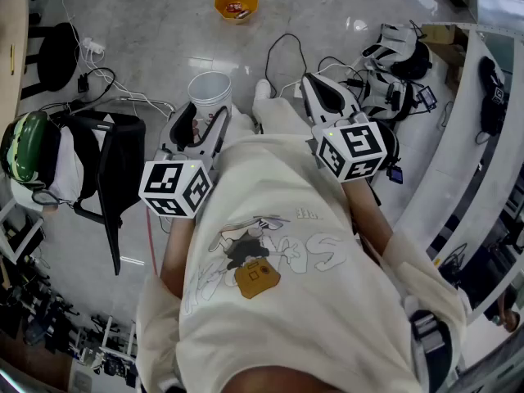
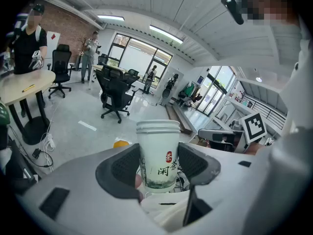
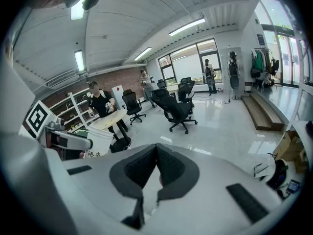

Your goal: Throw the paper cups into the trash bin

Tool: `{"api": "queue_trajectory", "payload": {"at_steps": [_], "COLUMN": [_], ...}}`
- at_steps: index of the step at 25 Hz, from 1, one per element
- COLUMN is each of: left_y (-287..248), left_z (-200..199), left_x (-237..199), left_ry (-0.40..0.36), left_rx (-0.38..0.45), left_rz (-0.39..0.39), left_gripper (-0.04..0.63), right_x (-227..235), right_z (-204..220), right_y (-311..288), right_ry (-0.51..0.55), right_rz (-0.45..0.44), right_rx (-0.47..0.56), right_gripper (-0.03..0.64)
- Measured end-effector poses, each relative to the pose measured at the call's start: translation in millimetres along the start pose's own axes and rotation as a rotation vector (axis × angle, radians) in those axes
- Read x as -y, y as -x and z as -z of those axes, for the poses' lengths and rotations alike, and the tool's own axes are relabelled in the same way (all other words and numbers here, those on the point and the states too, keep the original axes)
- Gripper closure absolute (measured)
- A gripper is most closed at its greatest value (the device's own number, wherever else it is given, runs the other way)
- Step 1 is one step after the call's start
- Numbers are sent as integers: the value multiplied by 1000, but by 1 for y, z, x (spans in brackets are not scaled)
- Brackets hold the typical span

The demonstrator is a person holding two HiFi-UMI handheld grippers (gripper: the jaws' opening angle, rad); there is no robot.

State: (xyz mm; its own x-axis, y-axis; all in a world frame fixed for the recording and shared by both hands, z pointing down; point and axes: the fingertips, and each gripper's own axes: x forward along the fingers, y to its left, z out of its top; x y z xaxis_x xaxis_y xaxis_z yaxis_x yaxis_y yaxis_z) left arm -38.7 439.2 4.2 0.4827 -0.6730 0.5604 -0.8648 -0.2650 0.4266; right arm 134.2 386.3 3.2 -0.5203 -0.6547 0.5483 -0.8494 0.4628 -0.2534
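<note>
Two handheld grippers sit low over a pale grey polished floor [image 1: 164, 23], held out in front of a person's cream T-shirt with a cartoon print [image 1: 278, 244]. Off to the outer side of the left gripper [image 1: 202, 121] stands a black office chair [image 1: 106, 162], with a green helmet [image 1: 24, 146] further out beyond it. Each gripper carries a white cube with black square markers at its rear. The left gripper is clenched on a nested stack of white paper cups with a red seal and dark characters [image 2: 158, 153], its dark ribbed pads [image 2: 126, 168] pressing on the stack's two sides; the stack stands upright between the jaws, rims uppermost, above the floor. The right gripper [image 3: 156, 148] is closed with its jaw tips meeting and nothing between them. Well ahead of both grippers, a small orange open-topped trash bin [image 1: 236, 1] rests on the floor, apart from the cups.
</note>
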Motion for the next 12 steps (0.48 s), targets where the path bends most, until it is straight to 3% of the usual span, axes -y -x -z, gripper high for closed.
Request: {"api": "queue_trajectory", "payload": {"at_steps": [7, 12], "left_y": [-13, -22], "left_z": [-15, -27], "left_x": [9, 13], "left_ry": [-4, -14], "left_rx": [6, 8], "left_rz": [-6, -14], "left_gripper": [337, 337], "right_x": [23, 39], "right_z": [-3, -21], "right_y": [8, 12], "right_ry": [-15, -60], "right_rz": [16, 23], "right_rx": [2, 85], "right_gripper": [611, 609]}}
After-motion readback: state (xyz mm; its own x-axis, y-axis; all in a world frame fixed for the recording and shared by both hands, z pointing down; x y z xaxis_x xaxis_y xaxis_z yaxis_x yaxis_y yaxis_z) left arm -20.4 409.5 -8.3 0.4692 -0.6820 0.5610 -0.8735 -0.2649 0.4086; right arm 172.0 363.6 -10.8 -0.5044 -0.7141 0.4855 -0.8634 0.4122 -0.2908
